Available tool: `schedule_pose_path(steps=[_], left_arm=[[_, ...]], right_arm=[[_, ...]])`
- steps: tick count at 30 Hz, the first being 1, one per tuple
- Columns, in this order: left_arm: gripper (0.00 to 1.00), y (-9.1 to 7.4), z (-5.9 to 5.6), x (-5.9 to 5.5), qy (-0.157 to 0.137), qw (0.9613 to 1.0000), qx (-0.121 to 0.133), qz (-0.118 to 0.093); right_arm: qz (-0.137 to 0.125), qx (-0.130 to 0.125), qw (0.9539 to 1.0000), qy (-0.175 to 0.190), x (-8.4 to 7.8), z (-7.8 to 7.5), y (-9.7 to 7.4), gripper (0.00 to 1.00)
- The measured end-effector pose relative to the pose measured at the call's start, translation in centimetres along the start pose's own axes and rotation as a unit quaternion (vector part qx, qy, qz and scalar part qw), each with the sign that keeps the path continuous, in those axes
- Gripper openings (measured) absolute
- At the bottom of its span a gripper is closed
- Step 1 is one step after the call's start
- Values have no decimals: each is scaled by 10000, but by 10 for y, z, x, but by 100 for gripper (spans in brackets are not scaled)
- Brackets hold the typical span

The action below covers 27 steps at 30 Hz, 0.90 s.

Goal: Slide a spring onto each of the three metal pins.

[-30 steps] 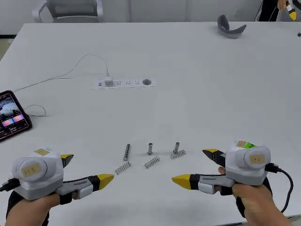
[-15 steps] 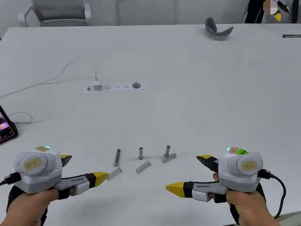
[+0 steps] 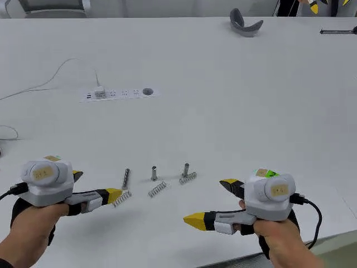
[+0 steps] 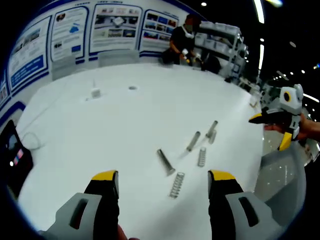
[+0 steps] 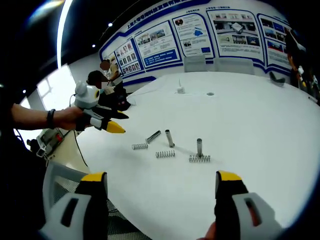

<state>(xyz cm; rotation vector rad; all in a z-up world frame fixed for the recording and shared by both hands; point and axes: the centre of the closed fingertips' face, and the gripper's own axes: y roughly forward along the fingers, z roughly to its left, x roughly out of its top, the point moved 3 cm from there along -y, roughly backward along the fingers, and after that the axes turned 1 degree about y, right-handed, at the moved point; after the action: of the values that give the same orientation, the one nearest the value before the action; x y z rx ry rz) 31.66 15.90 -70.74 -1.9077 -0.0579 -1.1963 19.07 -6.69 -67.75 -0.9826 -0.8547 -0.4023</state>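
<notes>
Head view: a white workbench (image 3: 234,111), seen from above and behind the two grippers I am working. Three short metal pins sit in a row near the front edge, the left pin (image 3: 126,177) lying flat, the middle pin (image 3: 154,173) and right pin (image 3: 186,169) standing upright. A loose spring lies just in front of each; none is on a pin yet. Over the last second the headset has turned, so the whole scene has shifted in frame. The real change is that the left gripper (image 3: 96,185) has moved in, and its lower yellow tip is now just beside the left spring (image 3: 121,198). The right gripper (image 3: 211,202) hangs near the right spring (image 3: 188,177). Left gripper view: the jaws stand wide apart and hold nothing, with the left spring (image 4: 176,185) lying ahead in the gap between them. Right gripper view: the jaws are likewise spread wide and empty, with all three springs farther ahead. I judge the first pickup is about to begin.
</notes>
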Motion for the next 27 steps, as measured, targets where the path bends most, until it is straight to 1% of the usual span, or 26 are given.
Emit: schedule_pose_path(steps=[7,9,11,16,23,24,27], left_arm=[[72,14,0,2,-31,10000,-48,54],[71,18,1,2,-45,10000,-23,79],[70,21,4,2,-53,9999,55,110],[67,31,5,2,-123,9998,47,118],[60,46,8,3,-219,9996,107,164],[58,50,8,2,-252,9995,96,176],[55,57,7,2,-292,9993,93,212]], right_arm=[[26,-16,10000,50,-2,0,1,90],[38,-16,10000,62,-3,0,2,90],[42,-11,10000,71,-3,1,2,90],[52,6,10000,78,-4,2,3,90],[81,16,9999,126,-8,3,3,90],[86,13,9999,135,-8,3,3,90],[87,17,9998,182,-10,2,3,90]])
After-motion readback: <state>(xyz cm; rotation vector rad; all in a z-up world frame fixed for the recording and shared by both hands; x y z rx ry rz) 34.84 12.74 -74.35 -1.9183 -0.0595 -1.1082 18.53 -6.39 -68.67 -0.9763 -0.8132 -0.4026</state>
